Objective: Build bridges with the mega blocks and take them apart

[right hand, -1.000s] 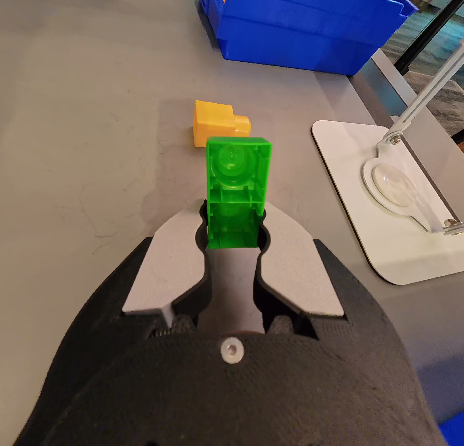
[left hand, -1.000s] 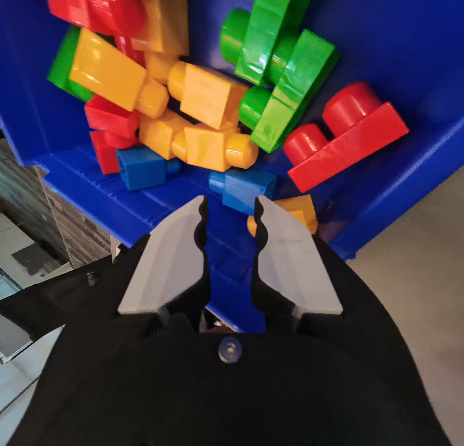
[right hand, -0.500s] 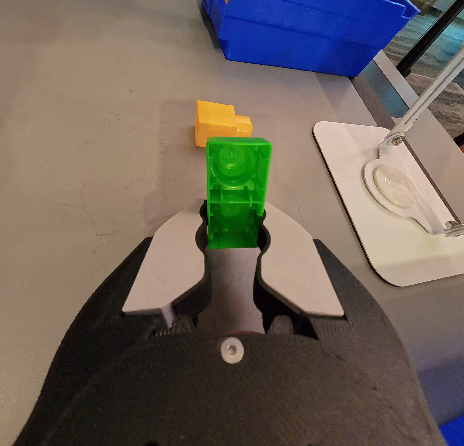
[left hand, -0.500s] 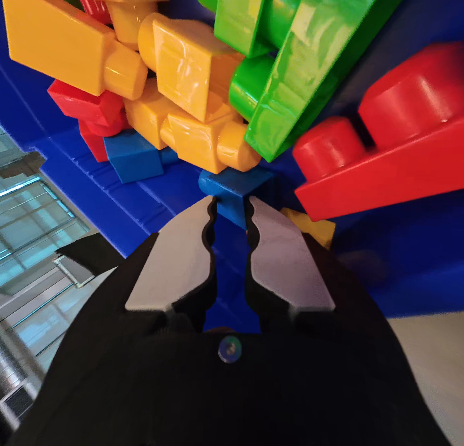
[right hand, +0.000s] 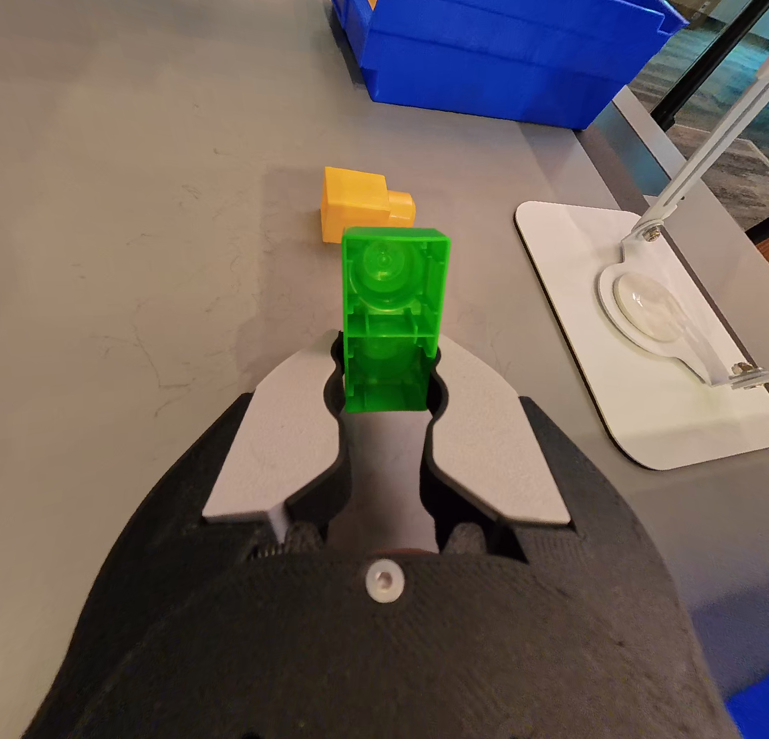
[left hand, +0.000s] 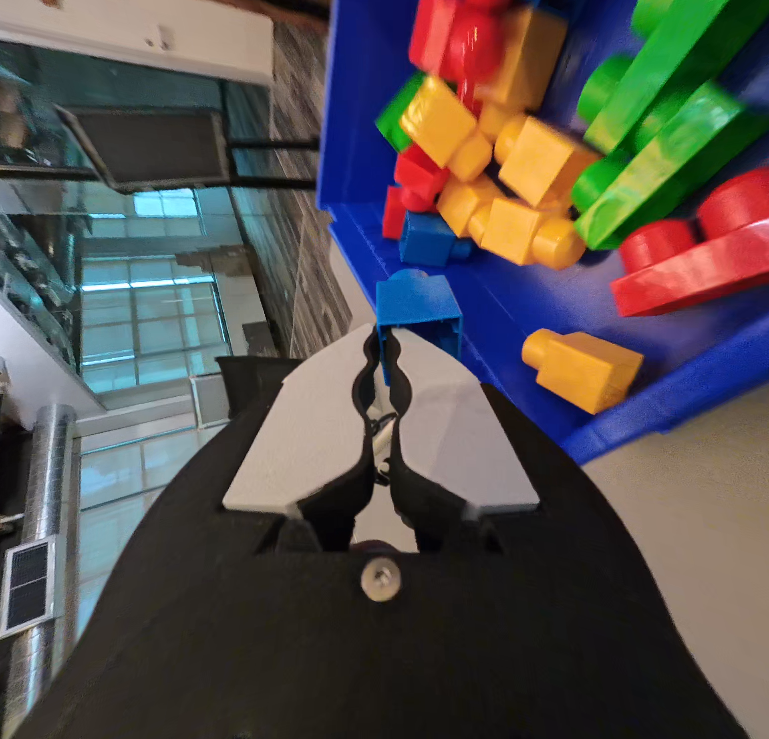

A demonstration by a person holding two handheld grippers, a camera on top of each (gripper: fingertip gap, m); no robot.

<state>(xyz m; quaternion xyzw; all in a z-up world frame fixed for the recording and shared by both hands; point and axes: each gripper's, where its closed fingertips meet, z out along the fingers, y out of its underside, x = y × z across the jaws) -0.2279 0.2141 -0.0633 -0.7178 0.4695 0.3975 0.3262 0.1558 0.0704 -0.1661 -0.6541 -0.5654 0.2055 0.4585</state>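
Since a second ago the left gripper [left hand: 385,336] has narrowed from wide open to nearly shut, pinching one thin wall of a small blue block [left hand: 416,303], which is now out of the blue bin [left hand: 666,419] near its rim (one finger sits inside the hollow underside). That wall grip probably suits so small a piece. The right gripper [right hand: 389,369] has not changed: its pads press both sides of a green block [right hand: 393,303], hollow side up, above the table [right hand: 125,178] beside a lone yellow block [right hand: 358,203].

No legible text or signs
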